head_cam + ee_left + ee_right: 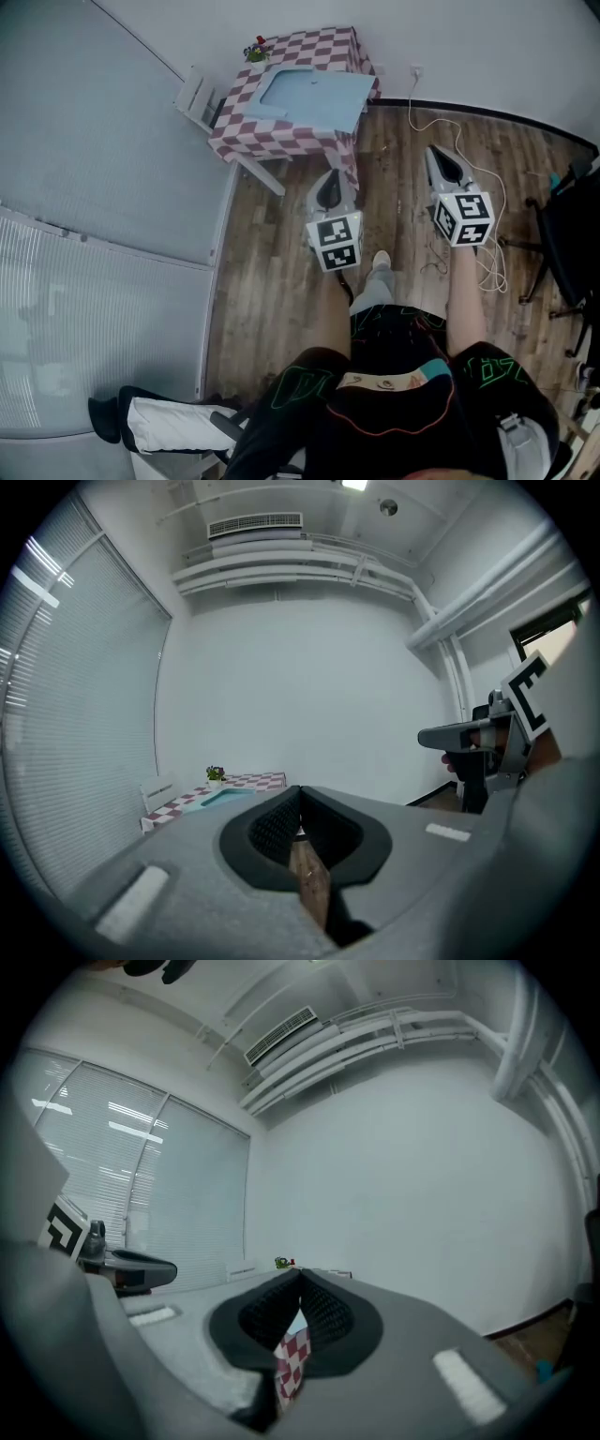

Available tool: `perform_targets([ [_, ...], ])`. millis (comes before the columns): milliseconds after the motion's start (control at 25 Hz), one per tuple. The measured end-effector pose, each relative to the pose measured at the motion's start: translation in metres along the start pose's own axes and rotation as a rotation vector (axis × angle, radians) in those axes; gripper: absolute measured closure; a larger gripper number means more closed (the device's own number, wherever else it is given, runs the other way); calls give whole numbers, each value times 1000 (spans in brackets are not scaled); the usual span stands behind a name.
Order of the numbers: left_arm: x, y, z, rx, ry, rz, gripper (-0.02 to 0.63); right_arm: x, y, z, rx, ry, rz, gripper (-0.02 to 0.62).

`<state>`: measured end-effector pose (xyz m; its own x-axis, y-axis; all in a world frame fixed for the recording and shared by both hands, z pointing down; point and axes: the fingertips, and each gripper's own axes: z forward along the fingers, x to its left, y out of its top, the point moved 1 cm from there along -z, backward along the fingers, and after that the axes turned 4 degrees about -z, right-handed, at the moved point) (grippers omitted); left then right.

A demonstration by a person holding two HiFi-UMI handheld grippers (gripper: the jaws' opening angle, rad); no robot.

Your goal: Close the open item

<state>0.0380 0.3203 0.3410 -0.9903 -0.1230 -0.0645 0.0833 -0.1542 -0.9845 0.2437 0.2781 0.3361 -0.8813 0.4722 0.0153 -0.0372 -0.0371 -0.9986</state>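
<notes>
A light blue flat item [314, 98] lies on a small table with a red-and-white checked cloth [272, 136] at the far end of the room, and I cannot tell from here what it is. The table [246, 782] and the blue item [221, 797] also show small in the left gripper view. My left gripper [330, 186] and right gripper [439, 161] hang side by side over the wooden floor, well short of the table. Both are shut with nothing between the jaws. Checked cloth [292, 1358] shows below the right gripper [300, 1283]. The left gripper [298, 803] points toward the table.
A small potted plant [257, 49] stands at the table's back left corner, with a white chair [195, 98] beside it. A white cable [489, 220] trails across the floor on the right, near a black office chair [567, 230]. Window blinds [84, 319] line the left wall.
</notes>
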Motion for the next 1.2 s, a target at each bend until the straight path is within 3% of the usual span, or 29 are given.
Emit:
perform_targets([
  [640,-3,-62,122,163,-74,-48,597,-56,-96,84,161,-71,180,592],
  [920,12,-79,174,224,-98,-73,597,-62,-111,133,209,-65,193,592],
  [1200,21,-74,232,217,-130,-91,597,-89,-104,180,219,-98,176,592],
])
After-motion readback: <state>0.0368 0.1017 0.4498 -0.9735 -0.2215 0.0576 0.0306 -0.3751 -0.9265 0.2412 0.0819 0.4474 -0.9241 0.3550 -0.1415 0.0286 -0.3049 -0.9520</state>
